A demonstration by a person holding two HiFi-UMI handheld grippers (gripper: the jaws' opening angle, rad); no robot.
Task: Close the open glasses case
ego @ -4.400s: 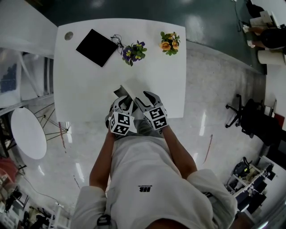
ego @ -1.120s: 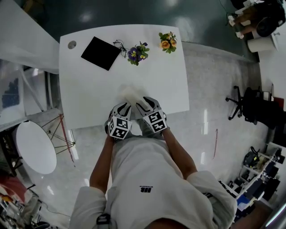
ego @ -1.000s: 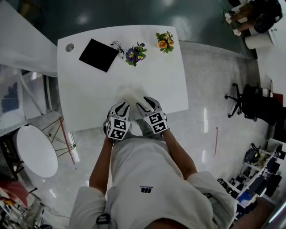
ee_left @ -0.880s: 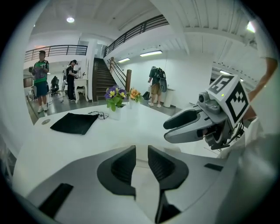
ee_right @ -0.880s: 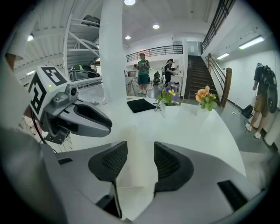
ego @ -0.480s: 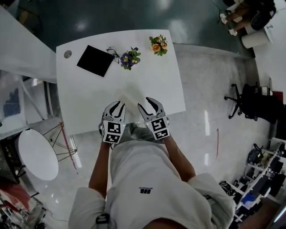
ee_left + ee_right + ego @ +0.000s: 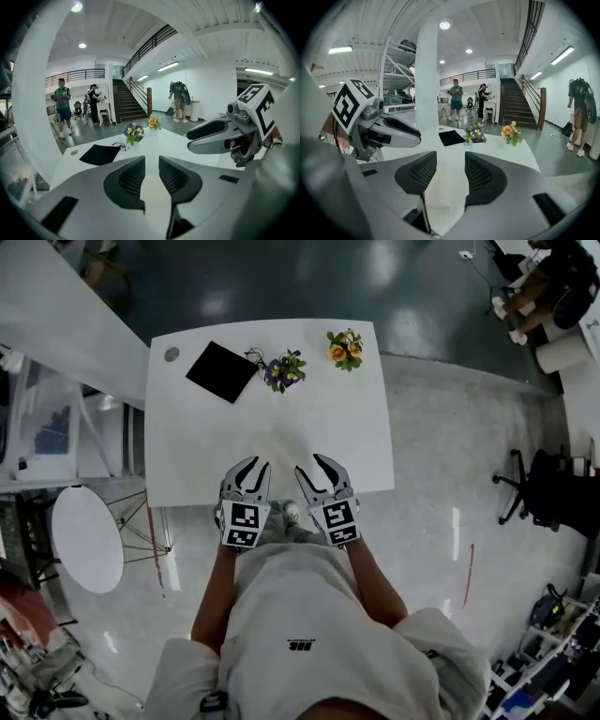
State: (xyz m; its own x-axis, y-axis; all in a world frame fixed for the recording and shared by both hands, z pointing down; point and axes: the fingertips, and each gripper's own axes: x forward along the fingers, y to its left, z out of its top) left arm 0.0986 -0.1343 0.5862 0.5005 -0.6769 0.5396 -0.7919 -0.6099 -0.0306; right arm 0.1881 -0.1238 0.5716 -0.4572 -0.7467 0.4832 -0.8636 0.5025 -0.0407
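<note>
Left gripper [image 7: 251, 465] and right gripper [image 7: 311, 465] hang side by side over the near edge of the white table [image 7: 187, 437], apart from each other, tips aimed at the far edge. L jaws are spread a little w/ a narrow gap and nothing in it; R jaws are spread somewhat wider, also pinching nothing. The glasses case [image 7: 438, 190], white on white, lies flat on the table just ahead of the tips, btwn the two grippers, touching neither; no lid stands up. Its long axis seems to run away from the person, but the outline is too washed out to be sure. Far side: black pad [image 7: 221, 371], purple flowers [image 7: 284, 369], orange flowers [image 7: 346, 348].
</note>
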